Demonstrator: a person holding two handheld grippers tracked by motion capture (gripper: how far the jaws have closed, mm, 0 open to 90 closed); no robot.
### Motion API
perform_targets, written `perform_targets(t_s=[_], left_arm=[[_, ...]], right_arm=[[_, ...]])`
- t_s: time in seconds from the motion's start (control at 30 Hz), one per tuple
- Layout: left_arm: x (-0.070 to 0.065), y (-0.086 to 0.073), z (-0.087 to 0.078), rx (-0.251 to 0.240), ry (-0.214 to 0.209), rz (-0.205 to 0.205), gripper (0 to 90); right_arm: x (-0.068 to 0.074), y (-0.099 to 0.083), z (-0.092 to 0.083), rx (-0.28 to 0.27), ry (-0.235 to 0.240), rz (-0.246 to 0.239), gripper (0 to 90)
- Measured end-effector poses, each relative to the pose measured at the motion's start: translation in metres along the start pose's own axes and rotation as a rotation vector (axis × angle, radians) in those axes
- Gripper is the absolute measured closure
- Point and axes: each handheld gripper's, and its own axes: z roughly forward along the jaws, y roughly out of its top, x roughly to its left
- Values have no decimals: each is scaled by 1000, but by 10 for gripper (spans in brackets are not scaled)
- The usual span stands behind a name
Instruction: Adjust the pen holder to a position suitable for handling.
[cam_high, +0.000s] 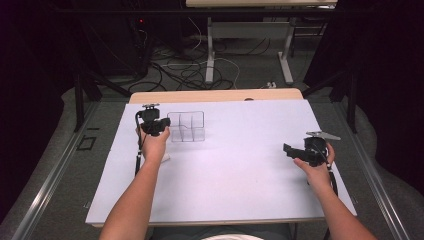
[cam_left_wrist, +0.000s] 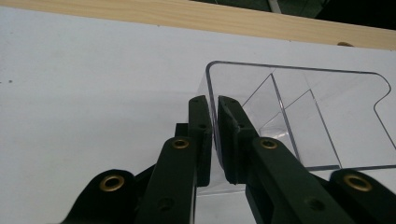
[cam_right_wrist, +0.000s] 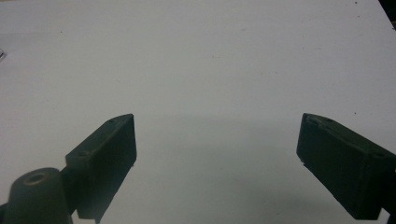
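Clear organizer (cam_high: 187, 127) wall clamped in left tool (cam_high: 161, 126); right tool (cam_high: 294, 151) agape over bare white tabletop (cam_high: 240, 170).

A white sheet (cam_high: 240, 170) covers the tabletop, whose pale wooden edge (cam_high: 215, 96) shows along the far side. Beyond it, on the grey floor (cam_high: 250, 70), lie tangled dark and white cables (cam_high: 185, 72) between the white legs of another table (cam_high: 210, 50).

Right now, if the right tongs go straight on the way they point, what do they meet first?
Probably nothing soon: the right tongs stand open with bare white table sheet ahead. The clear plastic organizer sits far across by the left tongs, though depth is unclear.
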Motion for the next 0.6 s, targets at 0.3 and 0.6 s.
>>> perform_targets(t_s=[0.3, 0.6], left_arm=[[-44, -10, 1, 23, -64, 5, 836], [-80, -22, 0, 35, -92, 27, 824]], right_arm=[[0, 0, 0, 0, 3, -11, 118], [2, -1, 1, 5, 9, -23, 121]])
